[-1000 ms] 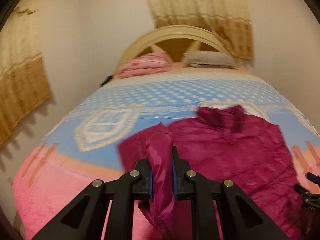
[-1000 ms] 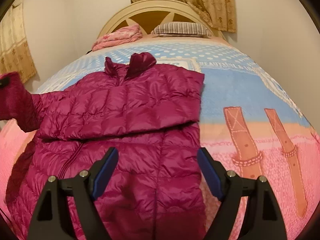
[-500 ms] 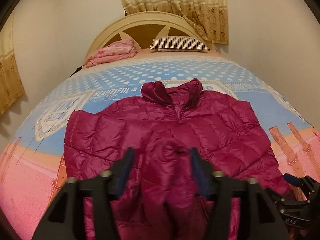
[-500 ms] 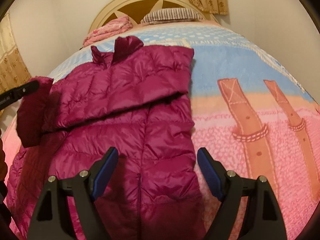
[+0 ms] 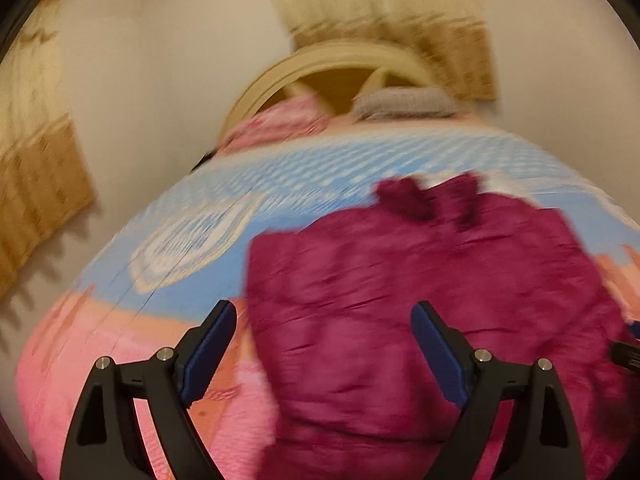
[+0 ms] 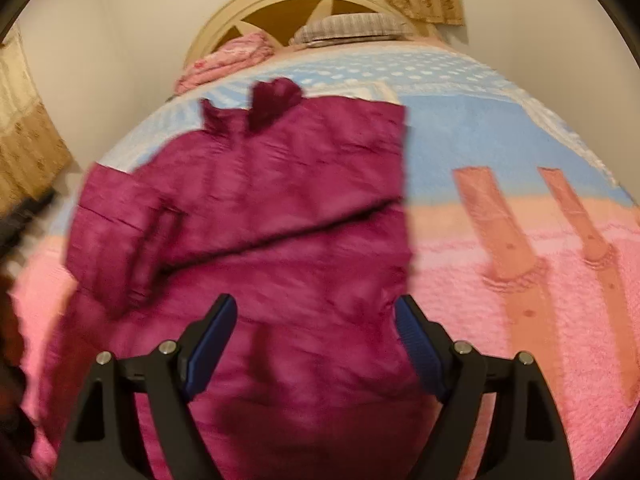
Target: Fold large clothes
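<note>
A magenta quilted puffer jacket (image 5: 420, 300) lies flat on the bed with its collar toward the headboard and both sleeves folded across its front. It also shows in the right wrist view (image 6: 280, 232). My left gripper (image 5: 324, 348) is open and empty, above the jacket's lower left edge. My right gripper (image 6: 314, 340) is open and empty, above the jacket's lower right part. Both views are blurred by motion.
The bed has a blue, peach and pink patterned blanket (image 6: 500, 152). A pink folded blanket (image 6: 228, 60) and a striped pillow (image 6: 352, 28) lie by the cream headboard (image 6: 288, 4). Curtains (image 5: 36, 184) hang on the left wall. The bed's left edge (image 5: 60, 320) is near.
My left gripper let go of the sleeve, opened and swung back to the left. The sleeve now lies across the jacket. My right gripper stayed open and shifted slightly.
</note>
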Tool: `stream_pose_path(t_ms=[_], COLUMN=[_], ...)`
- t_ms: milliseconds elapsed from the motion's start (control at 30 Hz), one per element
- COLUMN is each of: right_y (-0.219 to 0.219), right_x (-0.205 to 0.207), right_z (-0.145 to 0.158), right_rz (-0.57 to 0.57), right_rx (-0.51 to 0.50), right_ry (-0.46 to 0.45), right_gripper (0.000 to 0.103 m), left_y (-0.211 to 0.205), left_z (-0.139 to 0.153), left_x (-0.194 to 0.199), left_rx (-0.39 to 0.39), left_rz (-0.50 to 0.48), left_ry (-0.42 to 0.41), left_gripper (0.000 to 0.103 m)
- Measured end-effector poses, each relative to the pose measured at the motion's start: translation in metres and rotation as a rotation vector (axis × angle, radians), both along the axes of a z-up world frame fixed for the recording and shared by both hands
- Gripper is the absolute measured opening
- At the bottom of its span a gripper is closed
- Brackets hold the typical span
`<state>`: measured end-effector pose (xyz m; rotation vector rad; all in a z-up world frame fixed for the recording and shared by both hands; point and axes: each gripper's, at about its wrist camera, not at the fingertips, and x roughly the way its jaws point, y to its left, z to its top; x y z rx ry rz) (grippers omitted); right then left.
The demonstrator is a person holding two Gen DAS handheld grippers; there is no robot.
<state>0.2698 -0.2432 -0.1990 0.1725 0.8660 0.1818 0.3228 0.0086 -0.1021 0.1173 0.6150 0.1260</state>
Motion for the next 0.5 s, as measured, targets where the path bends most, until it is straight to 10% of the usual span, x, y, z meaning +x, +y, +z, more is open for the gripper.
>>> stream_pose_path(t_ms=[300,500], right_y=[0.076,0.090], right_x=[0.020,0.032], right_z=[0.028,0.022], right_rz=[0.071,0.111], right_rx=[-0.122,0.051], right_ry=[0.000,0.040], right_gripper=[0.086,0.086], left_y=[0.047,0.046], left_z=[-0.039,-0.057], left_x=[0.027,0.023], left_rx=[-0.103,-0.120], left_rz=[0.075,0.056], left_ry=[0.128,0.157], left_gripper=[0.089,0.089])
